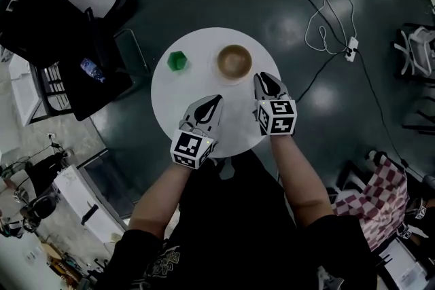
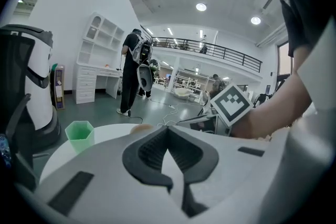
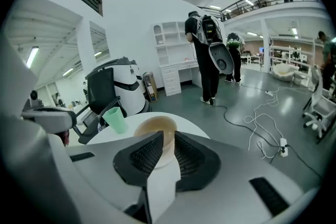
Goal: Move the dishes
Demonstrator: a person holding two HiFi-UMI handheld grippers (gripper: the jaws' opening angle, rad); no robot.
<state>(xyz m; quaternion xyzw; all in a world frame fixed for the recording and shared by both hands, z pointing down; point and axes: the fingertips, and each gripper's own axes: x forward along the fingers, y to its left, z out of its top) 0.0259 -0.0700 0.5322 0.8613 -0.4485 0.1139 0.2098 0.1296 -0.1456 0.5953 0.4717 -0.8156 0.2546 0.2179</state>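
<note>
On a round white table [image 1: 168,100] a brown bowl [image 1: 234,60] sits on a white plate, with a green cup [image 1: 177,61] upright to its left. My left gripper [image 1: 212,102] hovers over the table's near half, below the gap between cup and bowl, jaws shut and empty. My right gripper [image 1: 269,81] is at the table's right edge, just near-right of the bowl. In the right gripper view the bowl [image 3: 155,126] shows through the narrow gap of my right gripper [image 3: 168,138], whose jaws hold nothing. In the left gripper view the cup [image 2: 80,135] stands left of my left gripper [image 2: 168,129].
A black-and-white chair [image 1: 60,7] and a dark stand with a bottle [image 1: 92,69] are left of the table. Cables [image 1: 325,13] and a power strip [image 1: 351,47] lie on the dark floor to the right. A person with a backpack [image 3: 209,52] stands farther off.
</note>
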